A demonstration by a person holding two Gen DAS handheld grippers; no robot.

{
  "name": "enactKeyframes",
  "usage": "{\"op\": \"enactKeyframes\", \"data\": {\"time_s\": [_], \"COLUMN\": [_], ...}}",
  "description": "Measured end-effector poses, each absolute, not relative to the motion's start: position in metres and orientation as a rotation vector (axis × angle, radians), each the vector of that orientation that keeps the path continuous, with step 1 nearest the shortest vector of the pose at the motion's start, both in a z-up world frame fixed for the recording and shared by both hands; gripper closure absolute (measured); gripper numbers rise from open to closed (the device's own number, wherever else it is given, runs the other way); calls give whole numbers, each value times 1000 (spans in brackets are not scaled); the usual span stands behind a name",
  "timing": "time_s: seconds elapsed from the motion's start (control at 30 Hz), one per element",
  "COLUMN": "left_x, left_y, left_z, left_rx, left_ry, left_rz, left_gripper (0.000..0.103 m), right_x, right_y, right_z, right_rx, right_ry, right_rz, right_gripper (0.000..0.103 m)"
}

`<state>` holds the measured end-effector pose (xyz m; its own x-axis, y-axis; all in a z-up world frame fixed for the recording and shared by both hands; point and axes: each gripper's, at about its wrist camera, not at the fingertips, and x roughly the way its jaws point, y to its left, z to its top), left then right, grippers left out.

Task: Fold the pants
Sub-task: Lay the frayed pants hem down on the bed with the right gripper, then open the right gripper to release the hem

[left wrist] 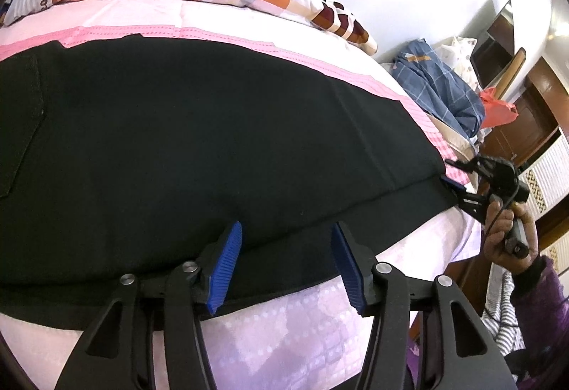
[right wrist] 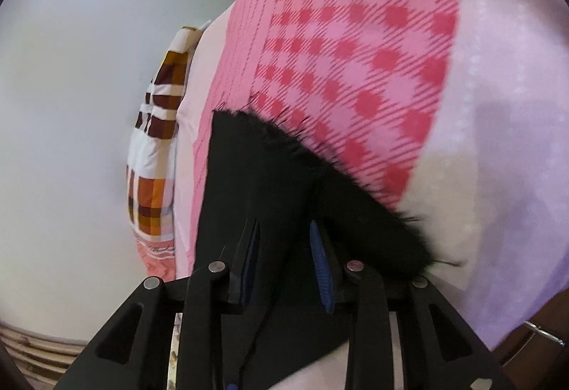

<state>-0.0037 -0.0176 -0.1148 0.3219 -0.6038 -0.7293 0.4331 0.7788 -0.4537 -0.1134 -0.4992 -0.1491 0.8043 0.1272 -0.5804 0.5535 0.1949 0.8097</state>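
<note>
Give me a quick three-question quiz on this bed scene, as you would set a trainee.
1. True or false: the black fabric pants lie bunched in a heap on the pink checked bedsheet.
2. The right gripper is at the pants': A) frayed hem, B) back pocket, C) waistband.
3. Fill in: the blue-padded jaws of the left gripper stand ___.
Key: 1 false, they are spread flat; 2 A; 3 open.

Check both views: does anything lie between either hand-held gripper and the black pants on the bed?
Nothing visible does. The left hand-held gripper sits open over the black pants; the right hand-held gripper straddles their frayed hem.
</note>
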Motion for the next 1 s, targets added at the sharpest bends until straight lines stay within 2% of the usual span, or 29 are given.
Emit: {"op": "enactKeyframes", "data": {"time_s": [0.3,0.37,0.4,0.53,1.0], "left_x": [-7,-8,-9,-10,-26], "left_y": [-18,-18,-20,-19,38], "left_z": [-115,-115,-115,-112,-98], "left_rx": [-191,-179,-172,-168,-266], "left_ry": [1025,1016,1013,1012,1028], "left_rz": [-688,-688,-686,-680,-575], "left_gripper": [48,48,47,47,47], "right_x": [-85,-81,-79,-88,-147], "right_y": [-480,-477,-476,-474,-470], "right_z": [-146,-143,-142,-130,-104], "right_rx": [1281,1233,1216,1203,1262], "right_ry": [617,653,679,659,662], "right_rz": [-301,-312,-319,-324,-327], "right_gripper": [75,91,94,99,100]}}
